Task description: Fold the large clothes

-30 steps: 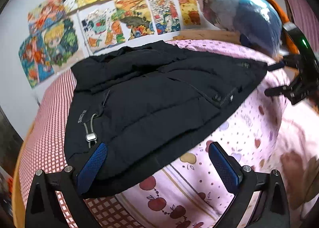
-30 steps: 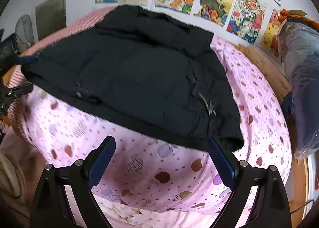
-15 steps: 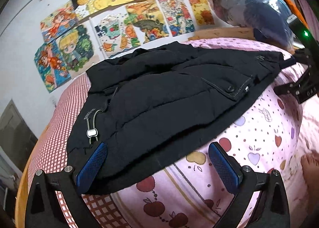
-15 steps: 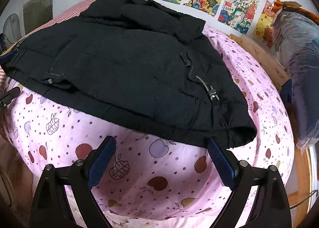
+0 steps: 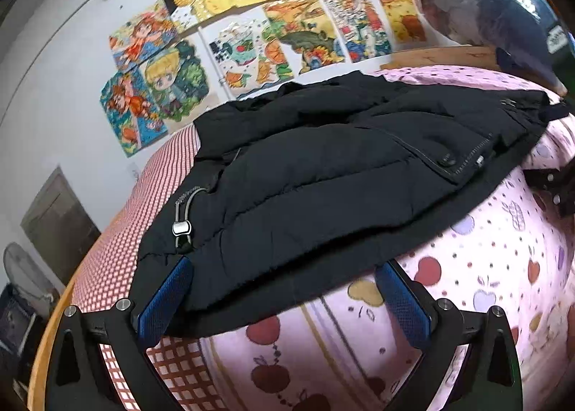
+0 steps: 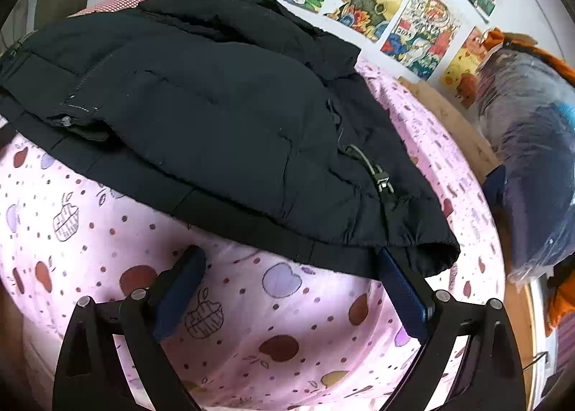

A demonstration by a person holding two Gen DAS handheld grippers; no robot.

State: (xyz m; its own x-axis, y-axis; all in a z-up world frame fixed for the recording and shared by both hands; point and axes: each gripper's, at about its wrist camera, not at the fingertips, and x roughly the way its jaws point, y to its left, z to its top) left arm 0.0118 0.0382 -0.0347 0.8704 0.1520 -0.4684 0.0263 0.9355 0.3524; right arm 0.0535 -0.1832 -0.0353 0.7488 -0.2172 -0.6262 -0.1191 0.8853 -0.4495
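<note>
Left wrist view shows I've closed in on the black jacket (image 5: 323, 174), both grippers' jaws wide around its hem at 12 o'clock, so grabbing's next.

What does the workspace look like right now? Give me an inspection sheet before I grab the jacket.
Surface: pink apple-print bedspread; red checked sheet at one side.
Job's things: black puffer jacket lying spread, hem toward both grippers.
Clutter: plastic-wrapped bundle at the bed's edge.
Grippers: left gripper open at the hem corner; right gripper open at the other corner; neither grips yet.
Cables: nothing seen.
Surroundings: cartoon posters on the wall.
</note>
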